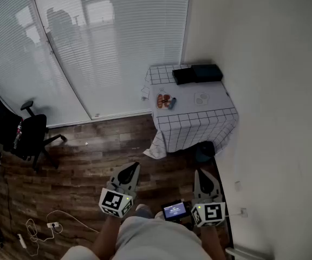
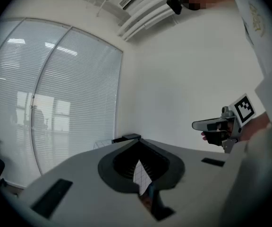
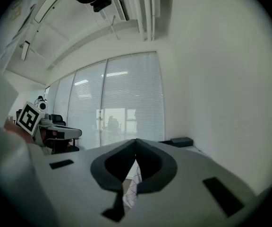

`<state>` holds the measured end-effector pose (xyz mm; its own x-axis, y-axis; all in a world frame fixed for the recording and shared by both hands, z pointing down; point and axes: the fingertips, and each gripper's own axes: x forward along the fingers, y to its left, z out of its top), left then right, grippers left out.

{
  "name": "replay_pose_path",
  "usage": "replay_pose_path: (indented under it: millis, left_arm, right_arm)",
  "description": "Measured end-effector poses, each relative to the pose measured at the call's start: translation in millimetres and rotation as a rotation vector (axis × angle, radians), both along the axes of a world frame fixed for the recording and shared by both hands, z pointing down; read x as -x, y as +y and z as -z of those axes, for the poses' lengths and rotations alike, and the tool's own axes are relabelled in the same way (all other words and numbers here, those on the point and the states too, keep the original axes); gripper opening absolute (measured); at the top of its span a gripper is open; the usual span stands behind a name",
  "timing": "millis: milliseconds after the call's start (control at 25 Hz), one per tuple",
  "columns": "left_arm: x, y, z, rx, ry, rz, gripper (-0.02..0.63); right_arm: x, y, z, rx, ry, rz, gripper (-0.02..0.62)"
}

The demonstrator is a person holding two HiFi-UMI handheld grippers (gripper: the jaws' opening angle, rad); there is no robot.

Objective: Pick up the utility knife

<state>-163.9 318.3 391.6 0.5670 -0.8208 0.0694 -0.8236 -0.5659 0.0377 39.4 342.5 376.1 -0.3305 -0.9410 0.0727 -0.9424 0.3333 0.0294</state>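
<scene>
In far corner: table [image 1: 186,93]; left tongs [image 1: 130,170], right tongs [image 1: 202,173] closed, empty; wood floor [image 1: 118,140] between.

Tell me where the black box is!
Find the small table with the white checked cloth in the room's corner. The flat black box lies at its far end, by the window blinds. It's the only dark thing on top.

Open brown plank floor [image 1: 102,140] leads to the white checked-cloth table [image 1: 215,99]; flat black boxes [image 1: 197,73] block its far end, a white wall [image 1: 275,91] its right side.
</scene>
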Motion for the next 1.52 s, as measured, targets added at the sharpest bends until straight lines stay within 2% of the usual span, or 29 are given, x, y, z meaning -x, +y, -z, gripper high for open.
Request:
replay_pose_path:
  millis: [280, 520, 760, 1120, 1520]
  left_arm:
    - [-4, 12, 16, -0.037, -0.019, 0.007, 0.008]
    - [-12, 12, 18, -0.04, -0.053, -0.023, 0.008]
    - [-14, -3, 12, -0.038, -0.057, -0.01, 0.008]
    - [-13, -71, 6, -0.018, -0.01, 0.03, 0.008]
    - [-11, -164, 6, -0.003, -0.005, 0.006, 0.008]
  right_arm:
    - [6, 1, 15, -0.017, -0.011, -0.003, 0.006]
    - [9, -4, 5, 0.021, -0.017, 0.009, 0.007]
    - [1, -9, -3, 0.047, -0.002, -0.005, 0.006]
    - [-10, -65, -8, 0.049, 0.024, -0.032, 0.006]
    - [-7, -156, -3, 0.036, 0.019, -0.06, 0.007]
